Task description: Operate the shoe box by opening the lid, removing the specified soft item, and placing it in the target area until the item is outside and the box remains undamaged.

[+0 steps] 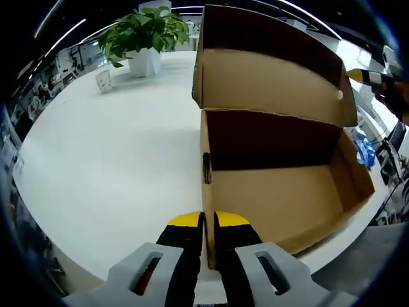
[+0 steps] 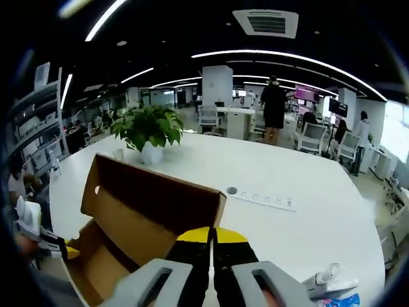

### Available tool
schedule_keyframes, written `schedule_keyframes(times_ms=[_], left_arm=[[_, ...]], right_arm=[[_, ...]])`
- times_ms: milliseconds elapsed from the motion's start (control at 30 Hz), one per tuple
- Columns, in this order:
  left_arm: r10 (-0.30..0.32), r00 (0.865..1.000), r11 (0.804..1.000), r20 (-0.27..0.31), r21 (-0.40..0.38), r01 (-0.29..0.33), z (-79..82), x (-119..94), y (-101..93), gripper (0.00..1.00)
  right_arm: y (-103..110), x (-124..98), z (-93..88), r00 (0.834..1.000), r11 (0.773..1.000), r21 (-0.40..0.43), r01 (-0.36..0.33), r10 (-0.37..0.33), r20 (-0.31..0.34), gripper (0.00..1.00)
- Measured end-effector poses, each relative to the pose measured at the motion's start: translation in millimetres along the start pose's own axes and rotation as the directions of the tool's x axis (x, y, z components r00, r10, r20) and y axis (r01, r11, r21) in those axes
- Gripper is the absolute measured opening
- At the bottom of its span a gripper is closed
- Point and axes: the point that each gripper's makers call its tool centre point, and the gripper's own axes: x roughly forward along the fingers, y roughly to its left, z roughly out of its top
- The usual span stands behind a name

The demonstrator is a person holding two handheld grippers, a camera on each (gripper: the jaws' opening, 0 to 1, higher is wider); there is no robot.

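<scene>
Your left tongs (image 1: 208,220) pinch the shoe box (image 1: 281,192) wall at the counter (image 1: 115,153) edge, right tongs (image 2: 212,235) clamp its raised lid (image 2: 160,192); no soft item visible inside, so check next.

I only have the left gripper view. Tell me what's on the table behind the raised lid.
Observer: A white power strip lies flat on the table, beyond the lid and apart from it.
Operator: Report what the right claw is doing.
Observer: The right claw is closed, with its tips on the lid's side edge.
Operator: Say whether anyone is close by.
Observer: A person stands among desks well beyond the table's far side, not next to it.
</scene>
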Motion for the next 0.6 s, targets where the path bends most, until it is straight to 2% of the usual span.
schedule_keyframes(times_ms=[600], left_arm=[[-0.006, 1.000, 1.000, 0.005, -0.016, 0.006, -1.2, -1.1, -0.6, 0.05]], right_arm=[[22.6, -49.4, -9.9, 0.997, 1.000, -0.020, 0.022, -0.020, 0.073, 0.00]])
